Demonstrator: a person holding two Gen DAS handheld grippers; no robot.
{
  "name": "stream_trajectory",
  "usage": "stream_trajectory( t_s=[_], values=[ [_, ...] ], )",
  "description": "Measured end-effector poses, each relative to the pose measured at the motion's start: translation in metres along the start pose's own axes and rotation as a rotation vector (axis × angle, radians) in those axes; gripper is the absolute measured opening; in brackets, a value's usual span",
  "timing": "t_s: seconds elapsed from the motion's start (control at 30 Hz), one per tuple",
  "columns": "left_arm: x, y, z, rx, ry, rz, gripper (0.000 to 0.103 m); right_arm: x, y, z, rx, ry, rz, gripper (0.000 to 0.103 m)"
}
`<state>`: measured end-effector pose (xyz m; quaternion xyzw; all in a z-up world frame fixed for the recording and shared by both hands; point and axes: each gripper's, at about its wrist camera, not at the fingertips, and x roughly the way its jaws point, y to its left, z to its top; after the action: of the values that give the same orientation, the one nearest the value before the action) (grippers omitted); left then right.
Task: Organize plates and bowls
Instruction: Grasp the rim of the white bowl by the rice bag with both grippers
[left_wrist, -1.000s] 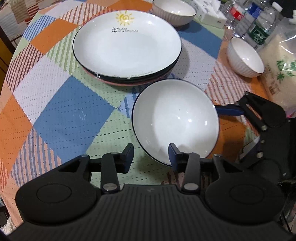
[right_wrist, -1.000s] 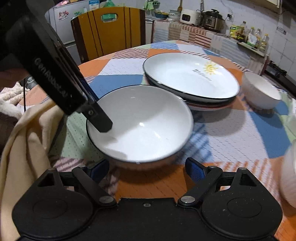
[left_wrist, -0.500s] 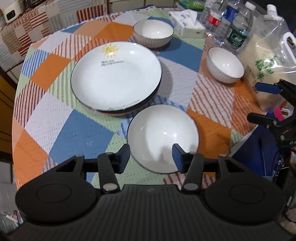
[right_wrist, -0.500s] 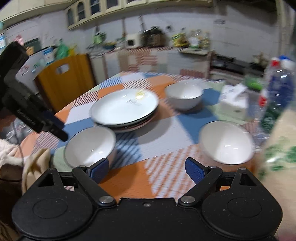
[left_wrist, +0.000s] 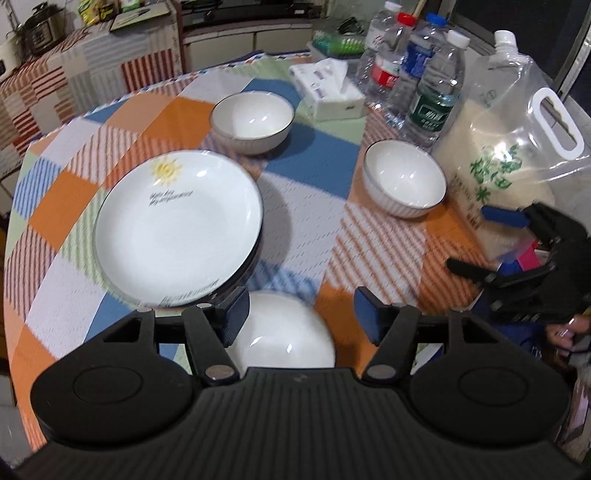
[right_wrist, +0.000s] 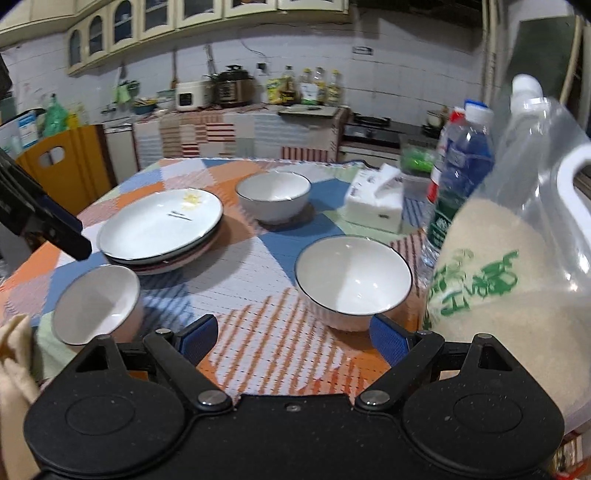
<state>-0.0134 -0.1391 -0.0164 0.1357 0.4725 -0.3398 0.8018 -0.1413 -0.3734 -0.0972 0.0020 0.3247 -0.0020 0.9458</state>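
Note:
A stack of white plates with a sun print (left_wrist: 179, 227) (right_wrist: 160, 227) sits on the patchwork tablecloth. One white bowl (left_wrist: 282, 338) (right_wrist: 98, 302) stands just below my open, empty left gripper (left_wrist: 301, 319). A second bowl (left_wrist: 404, 182) (right_wrist: 352, 280) stands right of centre, just beyond my open, empty right gripper (right_wrist: 295, 338). A third bowl (left_wrist: 253, 120) (right_wrist: 273, 195) stands at the back. The right gripper also shows at the right edge of the left wrist view (left_wrist: 480, 243).
A tissue box (left_wrist: 327, 88) (right_wrist: 375, 201), several water bottles (left_wrist: 434, 85) (right_wrist: 460, 166) and a big clear bag of rice (left_wrist: 517, 147) (right_wrist: 509, 266) crowd the table's right side. A wooden chair (right_wrist: 62, 162) stands at the left. A cream cloth (right_wrist: 14, 369) lies near the front edge.
Both grippers have pulled back and up from the near bowl. The left gripper's jaws have opened wider. The right gripper has swung right and now faces the right-hand bowl.

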Motion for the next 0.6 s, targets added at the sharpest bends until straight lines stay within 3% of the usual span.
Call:
stream_trajectory(
  t_s=[0.2,0.4,0.6],
  values=[
    [0.026,-0.018,0.02,-0.004,-0.032,-0.041,0.065,0.025,0.005,-0.01,0.009,0.028,-0.018,0.092],
    [0.055,-0.033,0.03,-0.083,-0.059,-0.103,0.065,0.059,-0.005,-0.015,0.118,0.088,-0.02,0.092],
    [0.09,-0.043,0.055,-0.136,-0.086,-0.119,0.065,0.086,-0.014,-0.015,0.209,0.144,-0.058,0.091]
  ],
)
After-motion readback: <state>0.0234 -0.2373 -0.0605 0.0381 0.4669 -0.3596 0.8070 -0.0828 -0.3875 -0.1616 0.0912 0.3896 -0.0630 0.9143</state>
